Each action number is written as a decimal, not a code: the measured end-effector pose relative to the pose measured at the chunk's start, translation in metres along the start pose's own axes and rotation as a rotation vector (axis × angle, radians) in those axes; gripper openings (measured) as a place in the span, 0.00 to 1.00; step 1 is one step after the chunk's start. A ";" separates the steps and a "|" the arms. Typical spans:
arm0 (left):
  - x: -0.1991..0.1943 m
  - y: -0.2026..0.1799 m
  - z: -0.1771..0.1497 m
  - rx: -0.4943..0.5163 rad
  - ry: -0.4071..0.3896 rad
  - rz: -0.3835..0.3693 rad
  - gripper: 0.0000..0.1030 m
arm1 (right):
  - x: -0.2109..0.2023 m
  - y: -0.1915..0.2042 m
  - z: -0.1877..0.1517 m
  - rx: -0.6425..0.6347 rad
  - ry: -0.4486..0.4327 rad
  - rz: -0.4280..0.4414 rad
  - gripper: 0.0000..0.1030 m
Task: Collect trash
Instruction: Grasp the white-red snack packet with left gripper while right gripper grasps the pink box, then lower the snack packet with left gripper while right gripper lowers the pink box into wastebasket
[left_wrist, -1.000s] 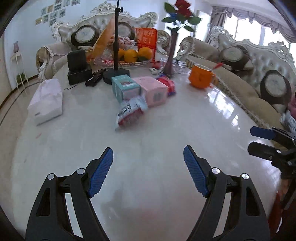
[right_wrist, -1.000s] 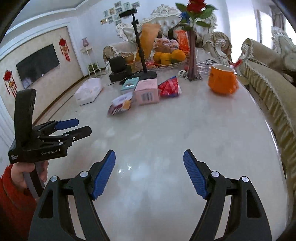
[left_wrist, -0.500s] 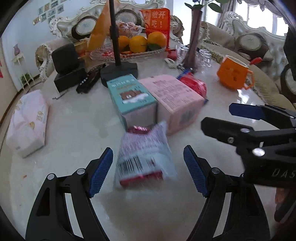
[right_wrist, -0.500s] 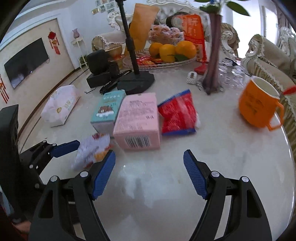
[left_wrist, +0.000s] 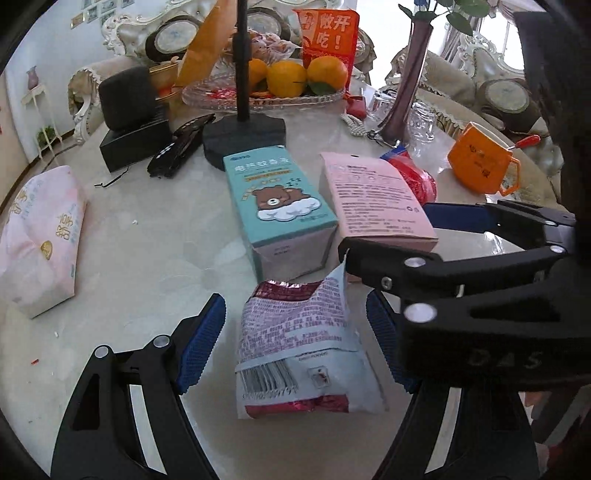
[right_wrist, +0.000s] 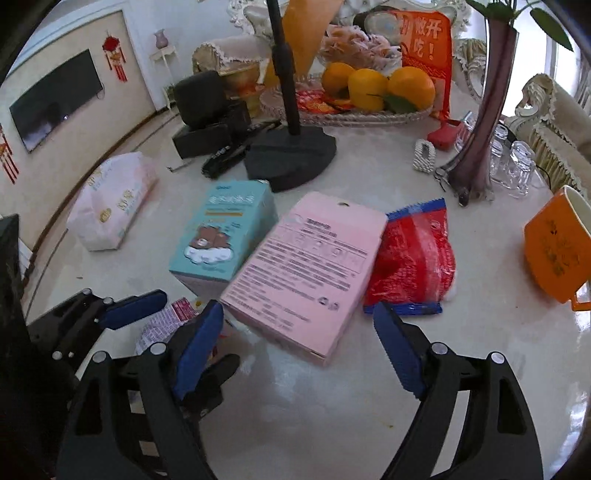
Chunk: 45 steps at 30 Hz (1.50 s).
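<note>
Trash: wrapper (left_wrist: 303, 347), pink box (right_wrist: 306, 266), teal box (right_wrist: 221, 232), red packet (right_wrist: 413, 254) all lying on worktop (right_wrist: 461, 369), nothing collected. Left gripper (left_wrist: 295, 347) straddling wrapper, spread, not gripping; right gripper (right_wrist: 299, 350) nearing pink box, spread, empty.

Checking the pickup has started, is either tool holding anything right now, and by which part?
Nothing is held. The left tool is open around the torn snack wrapper; the right tool is open before the pink box.

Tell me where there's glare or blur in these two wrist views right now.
Left wrist view: sharp on the snack wrapper, window light washing out the top right. Right wrist view: glare on the table at far right, slight blur on the pink box; both edges bent by fisheye.
</note>
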<state>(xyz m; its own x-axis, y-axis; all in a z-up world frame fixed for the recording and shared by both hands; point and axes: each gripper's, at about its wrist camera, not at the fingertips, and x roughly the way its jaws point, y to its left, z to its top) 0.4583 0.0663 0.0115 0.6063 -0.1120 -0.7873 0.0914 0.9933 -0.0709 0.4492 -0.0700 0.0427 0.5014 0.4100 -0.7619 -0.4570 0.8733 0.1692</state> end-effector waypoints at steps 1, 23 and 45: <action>0.001 0.002 -0.001 -0.009 0.002 -0.006 0.75 | 0.000 0.000 0.001 0.010 -0.005 0.004 0.77; 0.002 0.013 -0.004 -0.045 -0.007 -0.098 0.62 | 0.021 -0.003 0.004 -0.100 -0.001 -0.078 0.78; -0.053 -0.001 -0.032 -0.044 -0.061 -0.122 0.47 | -0.064 -0.035 -0.073 0.141 -0.085 0.119 0.61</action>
<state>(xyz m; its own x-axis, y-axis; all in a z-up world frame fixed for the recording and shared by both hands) 0.4005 0.0725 0.0333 0.6395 -0.2324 -0.7328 0.1335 0.9723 -0.1919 0.3794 -0.1458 0.0402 0.5129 0.5280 -0.6768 -0.4121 0.8431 0.3454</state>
